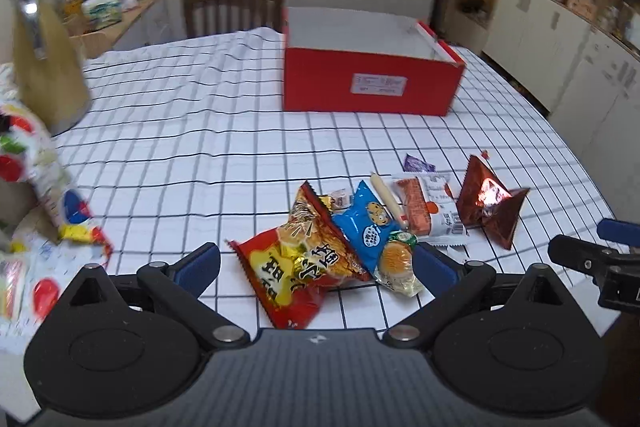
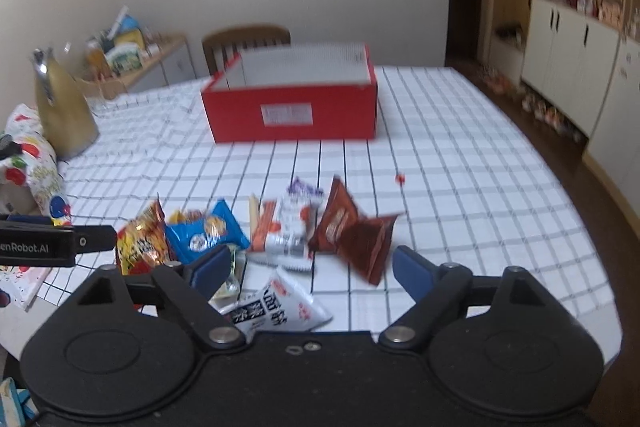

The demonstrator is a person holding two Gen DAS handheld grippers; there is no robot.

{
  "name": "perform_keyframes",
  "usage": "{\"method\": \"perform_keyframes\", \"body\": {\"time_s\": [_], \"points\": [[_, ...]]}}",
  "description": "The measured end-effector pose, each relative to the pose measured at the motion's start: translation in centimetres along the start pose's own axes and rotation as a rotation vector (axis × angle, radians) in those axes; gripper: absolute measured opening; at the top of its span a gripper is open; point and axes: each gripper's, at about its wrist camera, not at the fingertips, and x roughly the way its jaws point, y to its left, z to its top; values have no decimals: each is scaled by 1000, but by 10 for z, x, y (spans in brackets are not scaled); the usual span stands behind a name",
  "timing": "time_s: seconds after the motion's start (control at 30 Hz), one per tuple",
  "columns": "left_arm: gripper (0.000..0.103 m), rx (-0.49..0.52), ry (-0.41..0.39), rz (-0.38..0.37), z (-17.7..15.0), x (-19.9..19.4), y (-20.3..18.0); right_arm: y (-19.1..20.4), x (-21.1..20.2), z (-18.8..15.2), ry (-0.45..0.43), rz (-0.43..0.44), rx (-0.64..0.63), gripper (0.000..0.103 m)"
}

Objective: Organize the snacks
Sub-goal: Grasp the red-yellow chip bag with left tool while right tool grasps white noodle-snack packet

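A pile of snack packets lies on the checked tablecloth near the front edge: a red and yellow bag [image 1: 280, 279], a blue cookie packet [image 1: 366, 223], a white and orange packet [image 1: 430, 211] and a brown foil packet [image 1: 490, 203]. An open red box [image 1: 368, 87] stands behind them. My left gripper [image 1: 316, 263] is open, its fingers on either side of the red bag and blue packet. My right gripper [image 2: 312, 267] is open above the pile, near the brown packet [image 2: 356, 235] and a white packet [image 2: 280, 307]. The red box [image 2: 292, 115] stands beyond it.
A gold cone-shaped jug [image 1: 44, 67] and a colourful dotted bag [image 1: 36, 163] stand at the table's left. A wooden chair [image 1: 234, 7] is behind the table. Cupboards [image 2: 568, 59] line the right wall. The table's edge curves round on the right.
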Motion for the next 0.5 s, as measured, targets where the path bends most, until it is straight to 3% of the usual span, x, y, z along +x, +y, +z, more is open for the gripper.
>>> {"method": "perform_keyframes", "body": {"time_s": [0.27,0.5], "points": [[103,258,36,-92,5,48,18,23,26,0,123,-58,27,83],[102,450,84,-91,-5,82,23,43,61,4,255,-90,55,79]]}}
